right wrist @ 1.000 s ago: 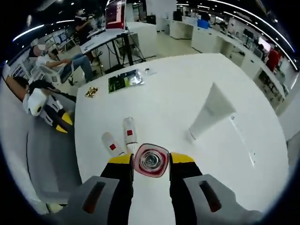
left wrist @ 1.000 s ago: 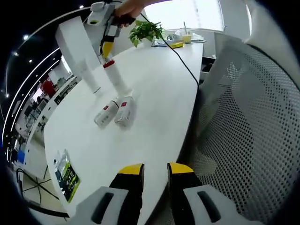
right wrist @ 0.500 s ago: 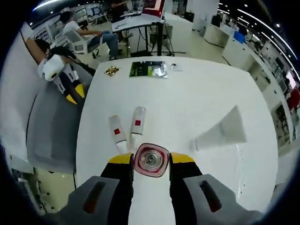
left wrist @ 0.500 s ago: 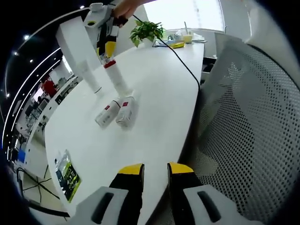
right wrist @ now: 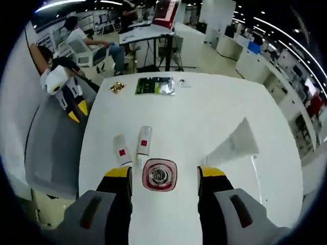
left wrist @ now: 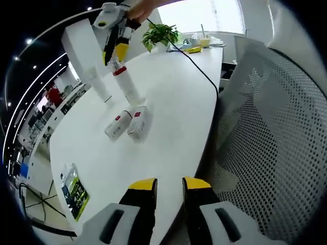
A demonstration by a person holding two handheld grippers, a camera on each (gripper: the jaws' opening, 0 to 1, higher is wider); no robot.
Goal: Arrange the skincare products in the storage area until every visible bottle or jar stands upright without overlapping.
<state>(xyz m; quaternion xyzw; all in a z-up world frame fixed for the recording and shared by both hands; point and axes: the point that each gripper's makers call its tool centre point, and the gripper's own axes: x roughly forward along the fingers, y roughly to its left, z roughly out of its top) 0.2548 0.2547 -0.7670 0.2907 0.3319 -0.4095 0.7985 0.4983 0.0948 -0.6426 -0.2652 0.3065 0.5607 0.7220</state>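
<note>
A white surface in an open office; right gripper jaws wide around a red-capped bottle, left gripper empty, slightly parted.

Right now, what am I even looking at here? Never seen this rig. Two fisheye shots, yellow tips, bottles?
A person holds a hand-held two-jaw gripper in each hand, each carrying a fisheye camera looking along its yellow-tipped jaws. The left gripper view looks along the white table beside a mesh chair; the left gripper holds nothing. The right gripper looks straight down on a red-capped bottle standing upright, jaws open on either side of the cap. Two small tubes lie flat beside it; a tall white tube stands behind. A green packet lies at the table's far end.
</note>
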